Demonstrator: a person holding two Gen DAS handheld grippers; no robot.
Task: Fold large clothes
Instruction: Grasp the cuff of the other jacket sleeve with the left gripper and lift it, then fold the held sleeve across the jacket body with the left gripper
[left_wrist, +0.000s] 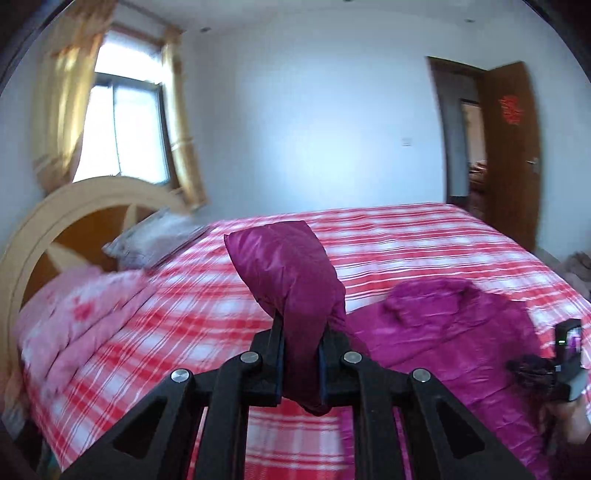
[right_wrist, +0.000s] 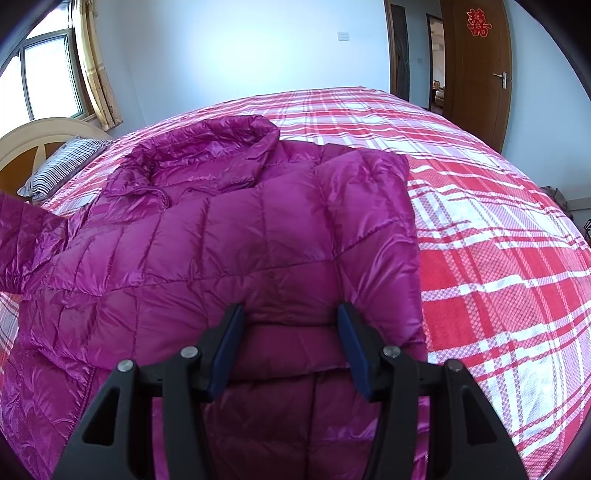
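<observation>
A bed (right_wrist: 480, 221) covered by a red-and-white plaid sheet (left_wrist: 406, 236) carries everything. A magenta quilted puffer jacket (right_wrist: 229, 236) lies spread on the sheet. Beyond the jacket's collar, by the cream arched headboard (right_wrist: 48, 129), rest a striped pillow (right_wrist: 62, 166) and a pink floral quilt (left_wrist: 74, 314).

White walls, curtained window (left_wrist: 122, 129) — brown door (right_wrist: 476, 70) ajar.

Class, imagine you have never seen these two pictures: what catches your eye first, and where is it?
First, the shiny magenta puffer jacket, spread on the red-and-white plaid bed. Next, its sleeve, pinched upright in the left gripper in the left view. The right gripper stands open over the jacket's near edge.
</observation>
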